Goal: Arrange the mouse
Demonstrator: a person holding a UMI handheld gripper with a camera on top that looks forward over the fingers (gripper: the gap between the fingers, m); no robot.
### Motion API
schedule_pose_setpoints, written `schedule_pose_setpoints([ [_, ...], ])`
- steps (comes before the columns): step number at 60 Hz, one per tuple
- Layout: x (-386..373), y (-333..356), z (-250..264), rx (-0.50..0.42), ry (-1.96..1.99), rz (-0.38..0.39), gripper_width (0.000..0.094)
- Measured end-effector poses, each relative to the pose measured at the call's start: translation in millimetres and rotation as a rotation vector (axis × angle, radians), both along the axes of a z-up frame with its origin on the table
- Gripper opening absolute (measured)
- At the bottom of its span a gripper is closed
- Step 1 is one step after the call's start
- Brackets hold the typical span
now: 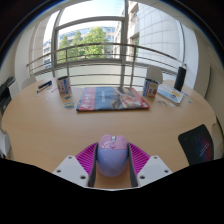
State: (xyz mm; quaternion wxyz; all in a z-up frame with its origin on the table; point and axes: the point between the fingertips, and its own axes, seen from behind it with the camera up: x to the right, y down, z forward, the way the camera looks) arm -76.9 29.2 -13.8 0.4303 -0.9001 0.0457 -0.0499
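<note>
Gripper (pixel 112 160) is carrying a pale lilac mouse (pixel 112 157) clamped between its 2 pink pads, above the round wooden table (pixel 40 125).

To do this well, it is probably worth keeping the squeeze even and travelling level towards the patterned mat (pixel 112 97) lying beyond the fingers, lowering only once above it. The mouse's underside and front are being hidden by the fingers; items along the table's far edge are too small to identify.

Lilac mouse (pixel 112 155) between magenta pads (pixel 88 157), pale wood table (pixel 60 125), perhaps red-and-blue patterned mat (pixel 112 98)
</note>
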Motion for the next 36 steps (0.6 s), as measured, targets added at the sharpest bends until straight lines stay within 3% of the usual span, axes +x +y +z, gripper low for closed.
schedule_pose_setpoints([
  [10, -12, -3, 32, 0.022, 0.025, 0.111, 0.0419],
  [19, 6, -19, 168, 0.251, 0.066, 0.223, 0.042],
  [27, 105, -51, 263, 0.398, 0.097, 0.198, 0.0416],
  [32, 191, -57, 248, 0.384, 0.083, 0.16, 0.0417],
  [36, 253, -70, 211, 0.305, 0.066, 0.138, 0.0416],
])
